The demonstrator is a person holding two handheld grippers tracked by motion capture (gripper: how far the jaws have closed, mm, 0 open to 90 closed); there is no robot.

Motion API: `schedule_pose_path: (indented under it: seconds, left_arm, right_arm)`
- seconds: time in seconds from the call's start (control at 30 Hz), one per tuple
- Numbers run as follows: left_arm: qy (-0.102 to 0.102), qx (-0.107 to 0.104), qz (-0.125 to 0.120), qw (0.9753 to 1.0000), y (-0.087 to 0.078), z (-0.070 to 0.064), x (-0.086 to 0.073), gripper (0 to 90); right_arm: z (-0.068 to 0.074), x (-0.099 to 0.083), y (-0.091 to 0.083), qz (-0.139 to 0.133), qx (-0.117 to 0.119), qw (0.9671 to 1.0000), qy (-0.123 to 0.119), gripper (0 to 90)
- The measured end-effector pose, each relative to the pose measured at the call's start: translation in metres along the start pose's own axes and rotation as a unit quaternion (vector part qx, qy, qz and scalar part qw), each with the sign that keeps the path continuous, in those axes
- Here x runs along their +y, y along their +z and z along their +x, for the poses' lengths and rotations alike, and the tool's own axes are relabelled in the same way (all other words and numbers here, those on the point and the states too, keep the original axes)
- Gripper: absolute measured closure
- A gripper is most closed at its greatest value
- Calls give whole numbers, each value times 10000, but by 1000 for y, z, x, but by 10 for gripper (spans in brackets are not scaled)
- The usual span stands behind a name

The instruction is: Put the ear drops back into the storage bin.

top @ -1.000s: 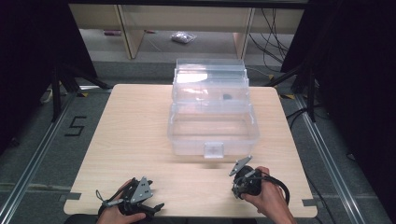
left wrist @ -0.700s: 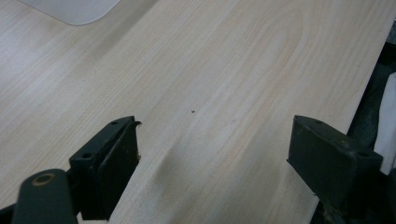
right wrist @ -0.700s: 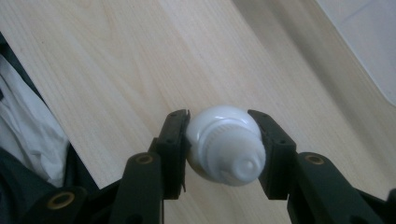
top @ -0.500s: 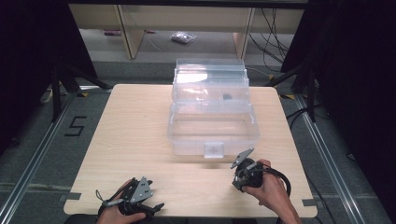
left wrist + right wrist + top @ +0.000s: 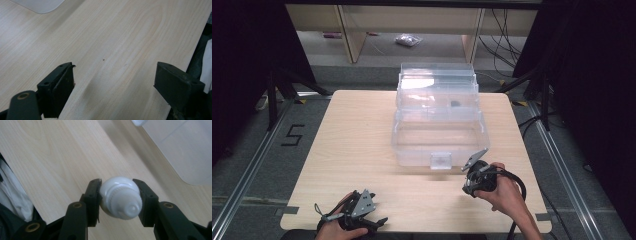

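A small white round bottle [image 5: 120,199] with a ribbed neck and a nozzle end facing the camera sits between the jaws of my right gripper [image 5: 117,185], which is shut on it. In the high view this right gripper [image 5: 475,183] is held just off the front right corner of a clear plastic tiered box [image 5: 439,131]. The box has its upper trays spread back and its latch tab [image 5: 441,160] at the front. My left gripper [image 5: 371,220] rests at the table's front left edge; its jaws stand wide apart over bare wood [image 5: 113,77] and hold nothing.
A small dark item [image 5: 455,104] lies in an upper tray of the box. The box's corner [image 5: 185,152] is close to the right gripper. The light wooden table [image 5: 352,140] has room left of the box. Shelving and cables [image 5: 507,30] stand beyond the far edge.
My right gripper has moved a little forward toward the box's front corner with the white bottle in it. The left gripper has stayed where it was.
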State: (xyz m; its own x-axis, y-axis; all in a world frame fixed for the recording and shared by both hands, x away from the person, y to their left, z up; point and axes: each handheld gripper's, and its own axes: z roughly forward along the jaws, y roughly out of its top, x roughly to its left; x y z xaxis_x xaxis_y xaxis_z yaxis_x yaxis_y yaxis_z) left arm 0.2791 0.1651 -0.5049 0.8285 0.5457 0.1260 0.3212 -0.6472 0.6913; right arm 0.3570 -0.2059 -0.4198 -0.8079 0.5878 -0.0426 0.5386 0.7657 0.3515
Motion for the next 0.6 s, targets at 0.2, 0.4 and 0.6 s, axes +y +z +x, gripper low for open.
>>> schedule_pose_path:
  seconds: [0.2,0.4,0.6]
  left_arm:
    - [3,1,2,10000,0,0,0,156]
    - [-8,9,-12,10000,0,0,0,156]
    - [1,2,4,10000,0,0,0,156]
  right_arm:
    - [-7,5,-8,-27,-77,10000,-58,602]
    - [-12,10,-16,-66,5,9999,-152,602]
    - [-17,14,-25,-48,-5,9999,-111,602]
